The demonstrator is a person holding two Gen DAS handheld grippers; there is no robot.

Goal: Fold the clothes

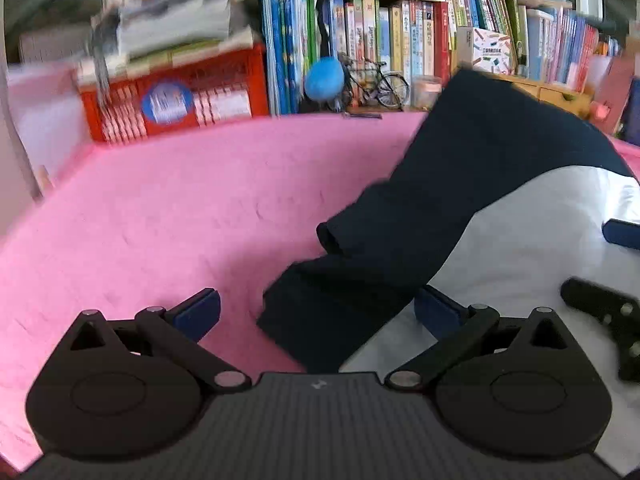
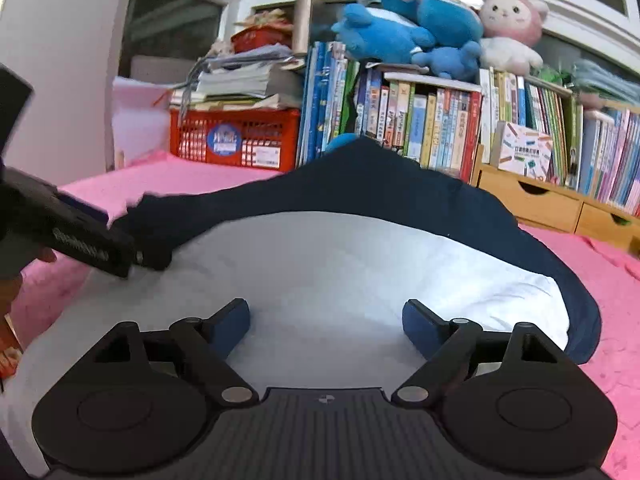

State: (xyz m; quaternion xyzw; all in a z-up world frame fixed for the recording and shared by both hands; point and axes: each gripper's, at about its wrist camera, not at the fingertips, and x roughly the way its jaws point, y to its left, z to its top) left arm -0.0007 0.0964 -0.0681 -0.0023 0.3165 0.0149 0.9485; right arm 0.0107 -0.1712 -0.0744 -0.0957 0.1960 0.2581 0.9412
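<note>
A white garment (image 2: 340, 264) with dark navy sleeves lies on the pink blanket (image 1: 160, 208). One navy sleeve (image 1: 400, 220) is folded in a bend over the blanket on the garment's left side. My left gripper (image 1: 316, 312) is open, its jaws wide apart on either side of that sleeve's lower end without pressing it. My right gripper (image 2: 326, 322) is open low over the white body, with only flat cloth between its pads. In the right wrist view, one of the left gripper's fingers (image 2: 92, 244) shows at the left by the sleeve. The navy right sleeve (image 2: 576, 300) curves along the garment's right edge.
Behind the blanket stand a red crate (image 2: 236, 140) stacked with papers, rows of books (image 2: 432, 128), and wooden drawers (image 2: 532, 200). Plush toys (image 2: 420, 24) sit on top of the books. A small bicycle model (image 1: 376, 84) stands at the blanket's far edge.
</note>
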